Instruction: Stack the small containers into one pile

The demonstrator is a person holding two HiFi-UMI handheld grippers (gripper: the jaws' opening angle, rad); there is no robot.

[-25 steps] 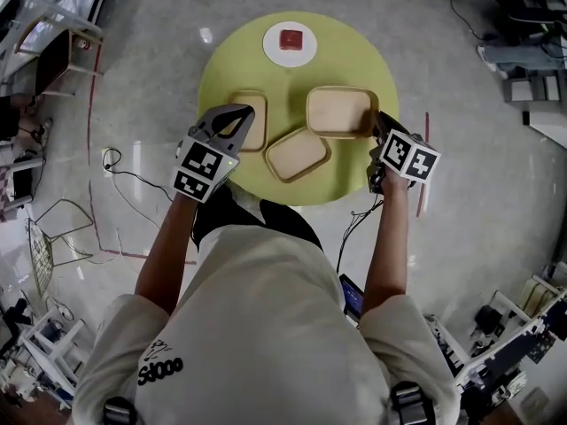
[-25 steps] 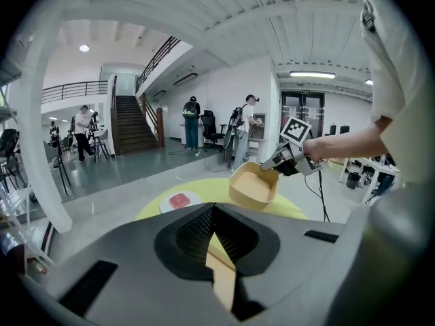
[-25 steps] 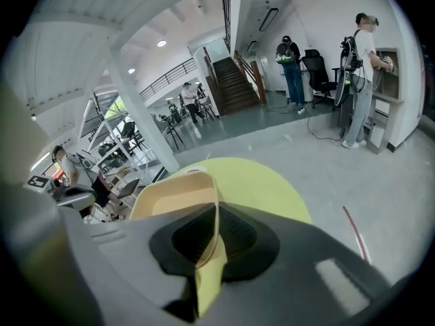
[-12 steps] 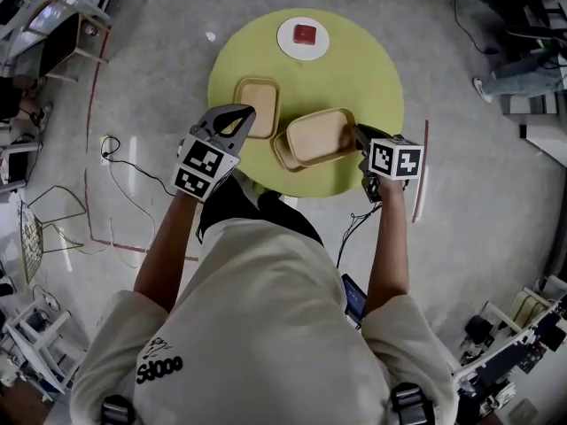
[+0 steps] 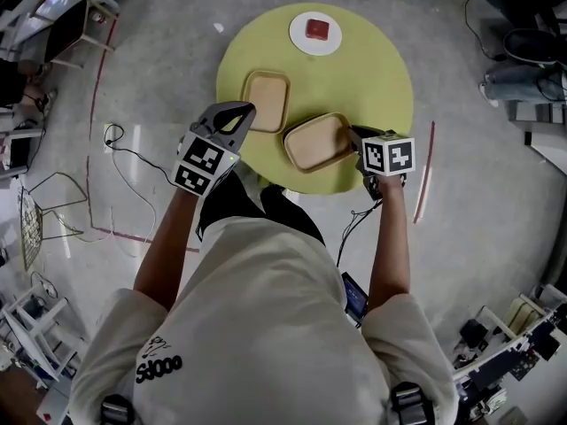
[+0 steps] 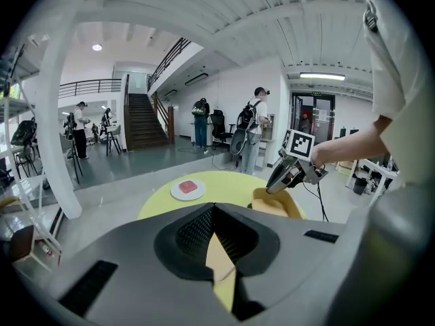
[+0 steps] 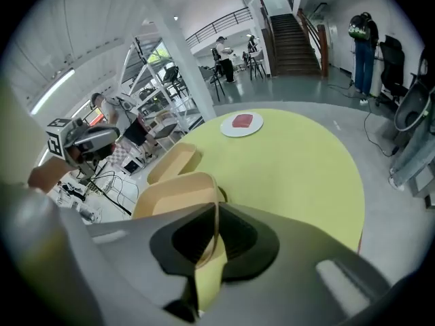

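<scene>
On the round yellow table (image 5: 372,60) my right gripper (image 5: 355,135) is shut on the rim of a tan container (image 5: 315,142). That container sits over another one, which it hides almost entirely. In the right gripper view its thin rim (image 7: 215,231) runs between the jaws. A second tan container (image 5: 266,101) lies alone to its left. My left gripper (image 5: 243,110) is shut and empty at the table's left edge, just beside that lone container. The left gripper view shows the held container (image 6: 278,203) and the right gripper (image 6: 284,180) to the right.
A white plate (image 5: 316,33) with a red block sits at the table's far side. Cables lie on the grey floor left of the table. Racks and equipment stand around the room's edges. People stand far off in the hall.
My right gripper has carried its container left and toward me, from the table's right side to over the middle container. The left gripper has hardly moved.
</scene>
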